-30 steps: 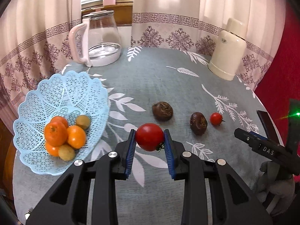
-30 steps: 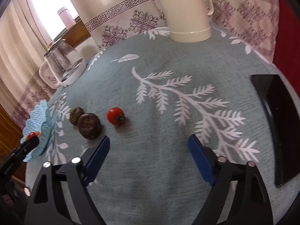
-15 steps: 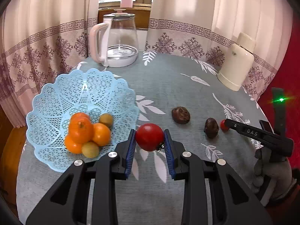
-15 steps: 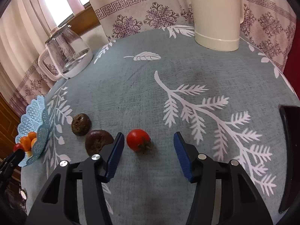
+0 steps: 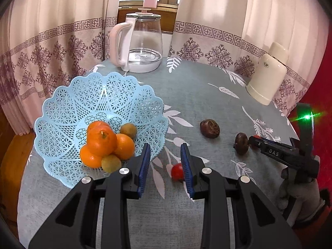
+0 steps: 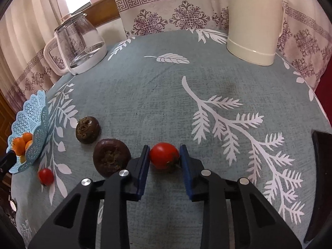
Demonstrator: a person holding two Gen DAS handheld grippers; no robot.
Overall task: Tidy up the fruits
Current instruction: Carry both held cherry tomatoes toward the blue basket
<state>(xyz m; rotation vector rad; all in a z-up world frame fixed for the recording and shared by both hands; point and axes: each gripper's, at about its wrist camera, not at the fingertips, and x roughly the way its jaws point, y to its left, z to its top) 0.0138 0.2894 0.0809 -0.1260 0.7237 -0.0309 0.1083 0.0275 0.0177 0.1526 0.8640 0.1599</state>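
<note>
My left gripper (image 5: 165, 155) is open and empty, hovering right of the blue lattice basket (image 5: 62, 108), which holds oranges (image 5: 101, 141) and small green-brown fruits (image 5: 128, 130). A red tomato (image 5: 176, 171) lies on the cloth below its right finger; the right wrist view shows this tomato (image 6: 45, 176) beside the basket (image 6: 31, 116). My right gripper (image 6: 164, 159) is shut on a second small tomato (image 6: 162, 155) that rests on the table. Two dark brown wrinkled fruits (image 6: 111, 156) (image 6: 87, 129) lie just left of it.
A glass kettle (image 5: 143, 47) stands at the back, a cream thermos jug (image 5: 267, 76) at the back right. A black flat device (image 6: 320, 176) lies at the right table edge. Curtains surround the round table. A gloved hand (image 5: 298, 191) holds the right gripper.
The left gripper rose toward the basket and the large tomato left its pads, now lying on the cloth. The right gripper advanced and closed its pads onto the small tomato.
</note>
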